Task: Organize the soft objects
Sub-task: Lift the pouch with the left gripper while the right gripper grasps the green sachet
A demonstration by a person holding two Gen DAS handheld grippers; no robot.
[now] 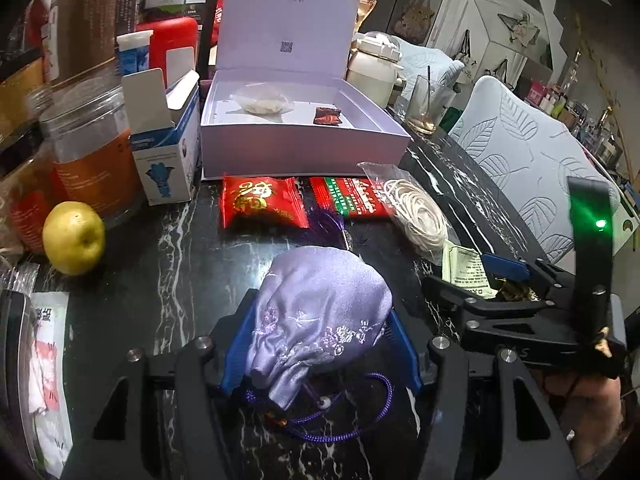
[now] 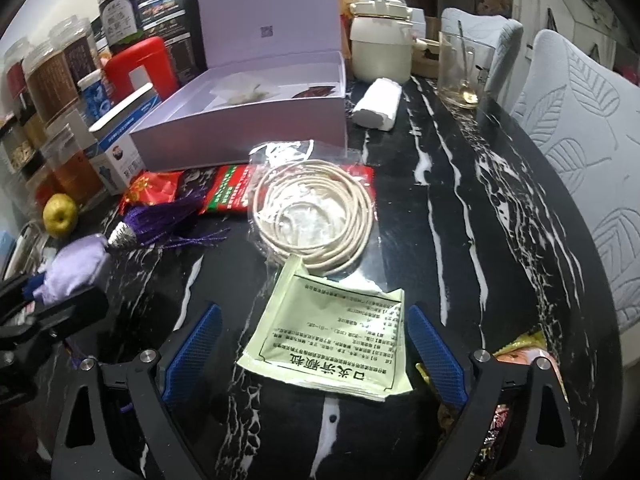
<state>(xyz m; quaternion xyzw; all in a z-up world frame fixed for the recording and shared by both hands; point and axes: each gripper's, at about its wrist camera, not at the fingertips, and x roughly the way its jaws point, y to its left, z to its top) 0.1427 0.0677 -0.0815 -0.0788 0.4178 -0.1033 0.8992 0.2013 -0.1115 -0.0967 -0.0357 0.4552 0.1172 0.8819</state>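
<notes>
Left gripper [image 1: 320, 344] points steeply down at the near table edge, blue pads clamped on the lilac pouch [image 1: 320, 312]. Right gripper [image 2: 314, 354] sits to its right, also tilted down, jaws spread wide, pads clear of the sachet [image 2: 332, 340] between them.

I am reading 口炎清颗粒 upside down on the pale green sachet [image 2: 332, 340] between my right fingers; other print stays illegible.
</notes>
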